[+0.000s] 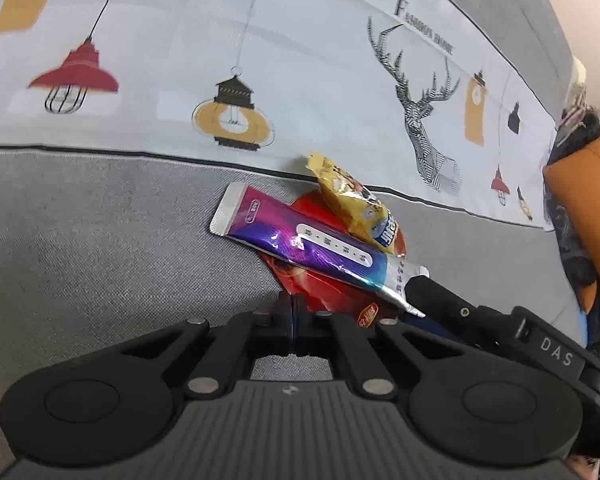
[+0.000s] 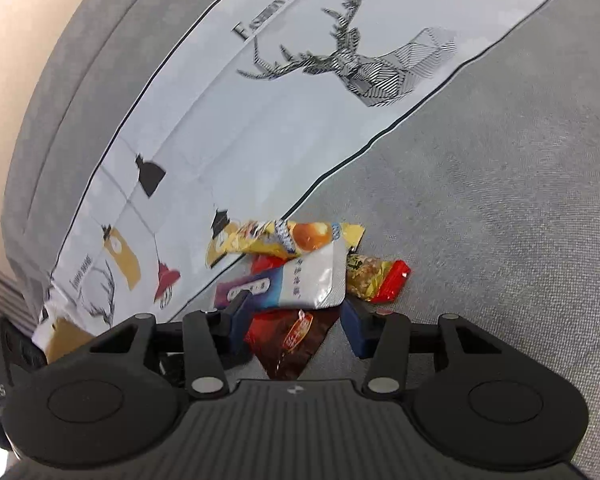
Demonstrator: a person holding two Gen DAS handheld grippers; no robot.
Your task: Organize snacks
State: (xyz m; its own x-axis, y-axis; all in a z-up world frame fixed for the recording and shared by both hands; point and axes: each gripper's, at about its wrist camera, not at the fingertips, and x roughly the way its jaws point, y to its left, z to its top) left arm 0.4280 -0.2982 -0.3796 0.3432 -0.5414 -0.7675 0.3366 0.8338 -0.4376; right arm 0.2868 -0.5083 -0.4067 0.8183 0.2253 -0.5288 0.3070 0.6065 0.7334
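The snacks lie in a small heap on the grey sofa seat (image 1: pixel 100 240), close against its back edge, where the printed cushion (image 1: pixel 300 80) meets it; a red pack (image 1: pixel 332 280) is at the bottom, a purple pack (image 1: pixel 300 240) lies across it, and a yellow pack (image 1: pixel 356 204) rests on top, leaning toward the cushion; in the right wrist view a fourth pack, red and yellow (image 2: pixel 376 280), lies just beside the heap on the side away from the cushion, on the bare seat.

The left gripper (image 1: pixel 293 312) has its fingers pressed together, and the near corner of the red pack sits right at their tips; whether the corner is pinched between them or only touching cannot be told; the right gripper (image 2: pixel 296 320) stands wide open, one finger (image 2: pixel 240 312) on the cushion side of the heap and the other on the far side, with the silver end of the purple pack and the point of the red pack lying between them, gripped by neither; seen from the left wrist, one black finger of the right gripper reaches in beside the silver end of the purple pack; an orange pillow (image 1: pixel 588 208) sits at the far end of the seat, well apart from the heap.
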